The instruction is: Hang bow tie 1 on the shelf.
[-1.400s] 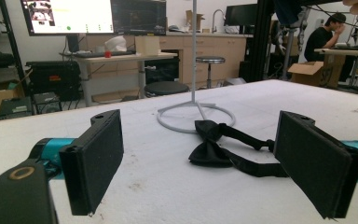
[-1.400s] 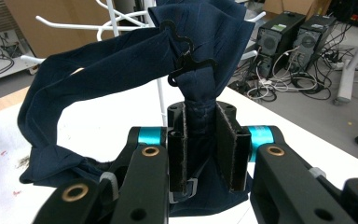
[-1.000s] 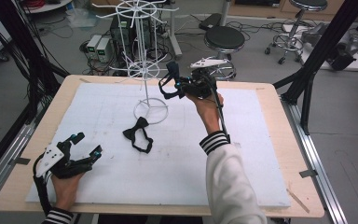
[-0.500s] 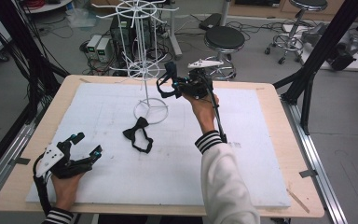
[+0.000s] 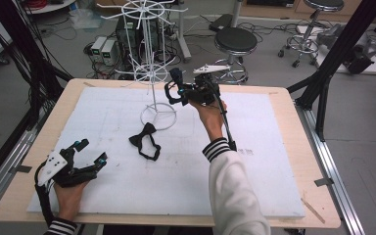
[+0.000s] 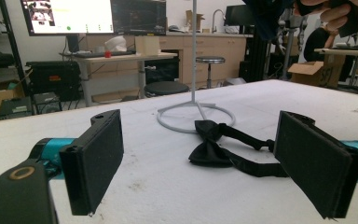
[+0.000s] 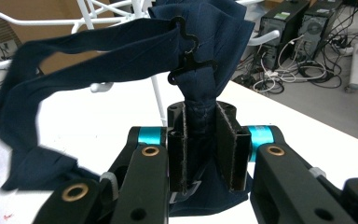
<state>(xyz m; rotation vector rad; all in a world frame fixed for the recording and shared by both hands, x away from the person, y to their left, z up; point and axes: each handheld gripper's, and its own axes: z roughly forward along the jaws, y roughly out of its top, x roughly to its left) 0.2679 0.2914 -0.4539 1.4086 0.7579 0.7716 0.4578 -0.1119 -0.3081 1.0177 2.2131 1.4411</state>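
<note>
Up near white wire rack (image 5: 151, 73), right gripper (image 5: 172, 90) clamps navy bow tie (image 7: 200, 60) by its centre knot, pads pressed on fabric; strap (image 7: 51, 65) with black hook loops off to one side (blurred at its far end); tie raised above table, just beside rack's lower ring of arms; left gripper (image 5: 89, 152) rests low on white foam board (image 5: 254, 166), jaws spread wide, nothing between them; second bow tie, black (image 5: 144, 142), lies flat on board near rack's round base (image 5: 158, 116), ahead of left gripper, untouched.
</note>
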